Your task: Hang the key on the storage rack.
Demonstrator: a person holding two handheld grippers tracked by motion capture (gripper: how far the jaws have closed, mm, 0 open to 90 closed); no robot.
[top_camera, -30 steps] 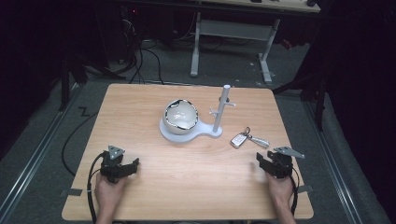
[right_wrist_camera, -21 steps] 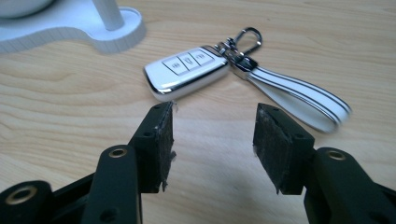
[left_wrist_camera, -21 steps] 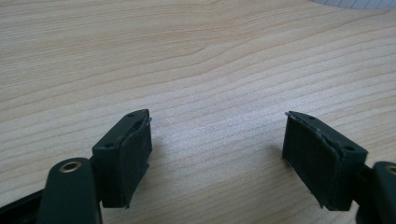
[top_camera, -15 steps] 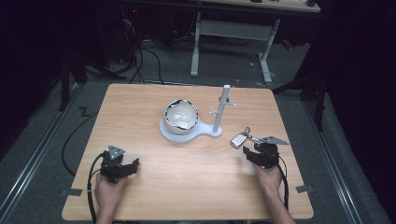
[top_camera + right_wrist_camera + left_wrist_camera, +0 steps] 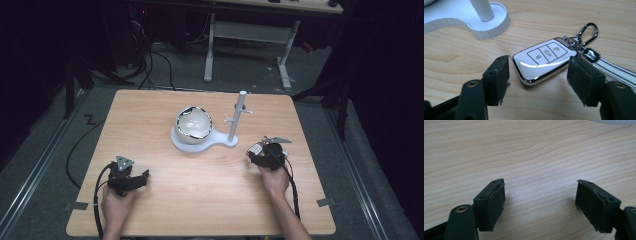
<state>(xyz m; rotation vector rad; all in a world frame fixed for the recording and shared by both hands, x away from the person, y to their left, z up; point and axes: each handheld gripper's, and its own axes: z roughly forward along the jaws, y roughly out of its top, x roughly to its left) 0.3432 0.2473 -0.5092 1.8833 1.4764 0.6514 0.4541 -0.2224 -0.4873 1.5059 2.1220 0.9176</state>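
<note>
Since a second ago the right gripper (image 5: 261, 156) has travelled across the light wooden bench (image 5: 210, 205) from near its right edge toward the glossy white car key fob with a chrome rim (image 5: 544, 59), while the left gripper (image 5: 134, 178) has kept its place near the front left of the bench. Its fingers have just been opening, and in the right gripper view they now stand apart with the fob lying flat on the wood between them, its near end just ahead of the fingertips; neither black pad presses on it. That fob shows three outlined buttons on its upper face and sits closer to the left-hand finger (image 5: 498, 79) in that view than to the right-hand one. Beyond the right-hand finger, a silver metal clip and ring (image 5: 584, 35) join the fob's far end, and a white strap with dark stripes (image 5: 614, 70) runs off behind that finger. Farther ahead of the fingers and to their left in the same view stands the white plastic stand with a ribbed base and an upright post (image 5: 484, 17), well apart from the fob. From the high view, a round white bowl with a dark patterned rim (image 5: 193, 124) rests on the other end of that stand. In the left gripper view its fingers (image 5: 491, 203) are spread wide over bare wood.
</note>
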